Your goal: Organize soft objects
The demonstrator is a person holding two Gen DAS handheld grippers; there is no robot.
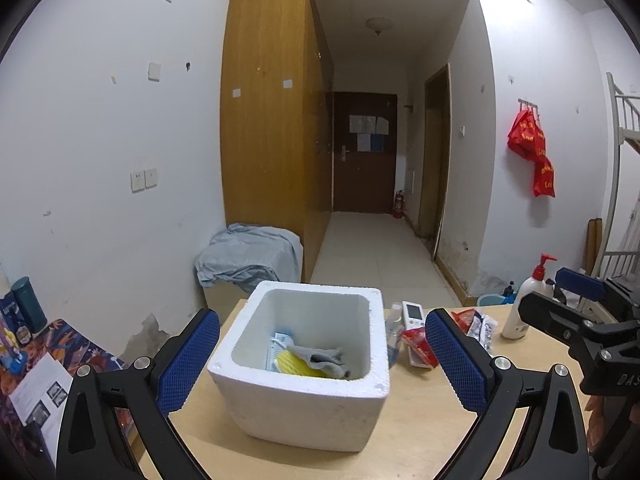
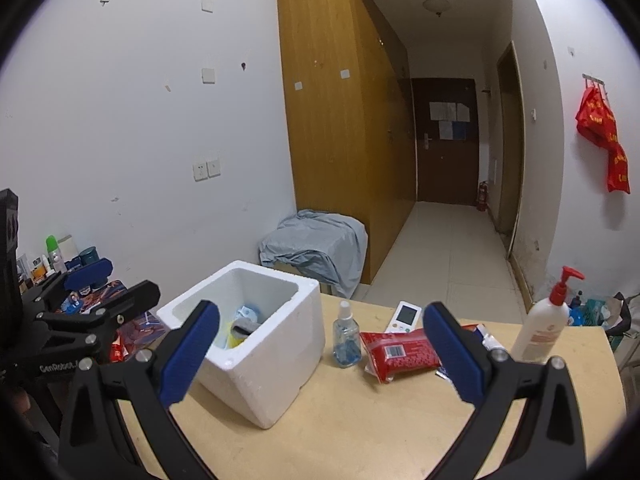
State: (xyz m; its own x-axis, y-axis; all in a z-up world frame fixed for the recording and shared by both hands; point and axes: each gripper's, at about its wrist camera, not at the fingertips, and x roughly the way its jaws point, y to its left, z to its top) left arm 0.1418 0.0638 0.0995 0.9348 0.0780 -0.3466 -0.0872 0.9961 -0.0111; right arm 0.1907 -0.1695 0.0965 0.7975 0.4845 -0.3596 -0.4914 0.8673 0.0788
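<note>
A white foam box [image 1: 304,400] [image 2: 276,364] stands on the wooden table [image 1: 420,432] [image 2: 380,420]. Inside it lie a grey cloth [image 1: 326,358], a yellow sponge [image 1: 296,364] and a blue-and-white packet [image 1: 280,340]. My left gripper [image 1: 322,360] hangs open in front of the box, nothing between its blue pads. My right gripper [image 2: 322,356] is open too, above the table right of the box. A red soft pack [image 2: 400,354] [image 1: 418,346] lies on the table between its fingers' line of sight. The other gripper shows at each view's edge.
A small spray bottle [image 2: 346,338], a white remote [image 2: 406,316] and a white pump bottle [image 2: 540,328] [image 1: 524,304] stand on the table right of the box. Small packets [image 1: 480,324] lie by the remote. A cluttered side desk [image 1: 36,352] sits left. A cloth-covered stool [image 1: 248,256] stands beyond.
</note>
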